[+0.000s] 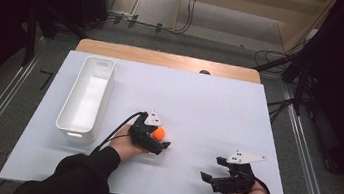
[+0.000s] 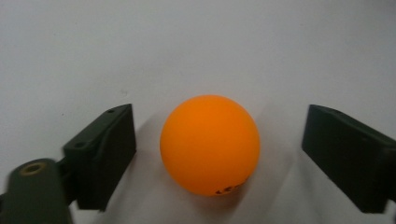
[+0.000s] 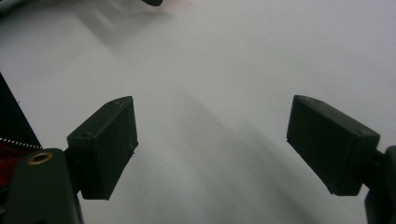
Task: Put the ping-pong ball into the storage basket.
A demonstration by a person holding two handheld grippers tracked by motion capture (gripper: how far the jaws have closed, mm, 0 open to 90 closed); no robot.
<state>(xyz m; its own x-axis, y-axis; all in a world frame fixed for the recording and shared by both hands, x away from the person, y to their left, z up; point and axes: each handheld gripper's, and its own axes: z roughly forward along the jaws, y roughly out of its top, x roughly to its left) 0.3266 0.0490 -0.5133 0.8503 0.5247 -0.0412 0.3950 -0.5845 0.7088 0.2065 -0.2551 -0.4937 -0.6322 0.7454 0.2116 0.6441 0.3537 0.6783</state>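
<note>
At a white table [image 1: 199, 105], a person's left gripper [image 1: 160, 140] sits low around an orange ball [image 1: 158, 133] near the table's middle, the ball between its black jaws. The right gripper [image 1: 214, 170] rests well apart near the front edge, jaws spread. A white rectangular bin [image 1: 104, 95] stands along the left side.

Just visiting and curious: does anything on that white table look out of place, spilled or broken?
Nothing stands out. The orange ball sits whole between the left gripper's open jaws, the white bin stands upright, and the table shows no spill.
</note>
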